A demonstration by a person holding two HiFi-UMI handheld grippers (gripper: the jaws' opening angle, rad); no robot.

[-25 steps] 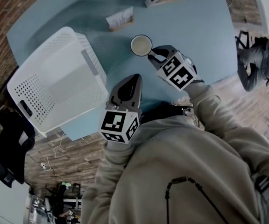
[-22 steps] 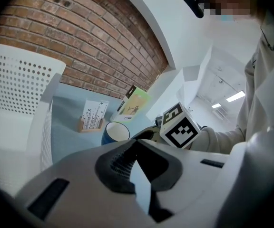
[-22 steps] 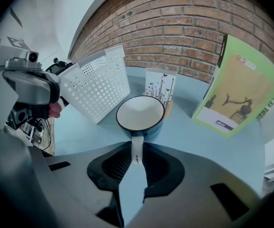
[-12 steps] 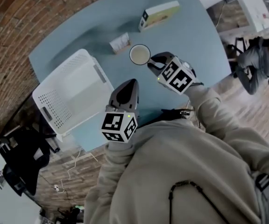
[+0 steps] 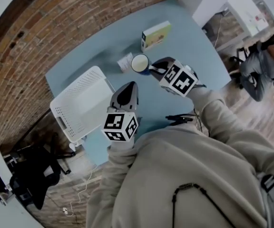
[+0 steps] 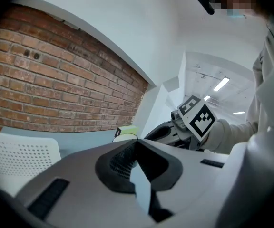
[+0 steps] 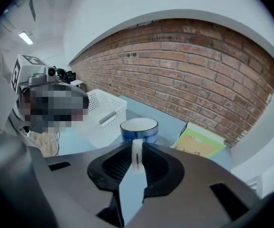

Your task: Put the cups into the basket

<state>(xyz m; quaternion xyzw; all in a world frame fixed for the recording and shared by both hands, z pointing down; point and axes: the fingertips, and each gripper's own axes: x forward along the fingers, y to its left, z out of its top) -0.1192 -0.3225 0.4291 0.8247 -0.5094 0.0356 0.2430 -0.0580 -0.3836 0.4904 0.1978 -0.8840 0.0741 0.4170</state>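
A blue cup with a white inside hangs above the blue table. My right gripper is shut on the cup's white handle. In the right gripper view the cup sits just past the jaws, upright. My left gripper is shut with nothing in it, and floats between the cup and the white perforated basket. In the left gripper view its jaws meet at the tip, with the cup's rim just beyond. The basket looks empty.
A green and white book lies at the table's far side, and a small white card holder stands next to the cup. A brick wall runs behind the table. A dark chair stands below the basket.
Both grippers have risen, the right one carrying the cup up off the table. The table, basket and book now look smaller and farther below.
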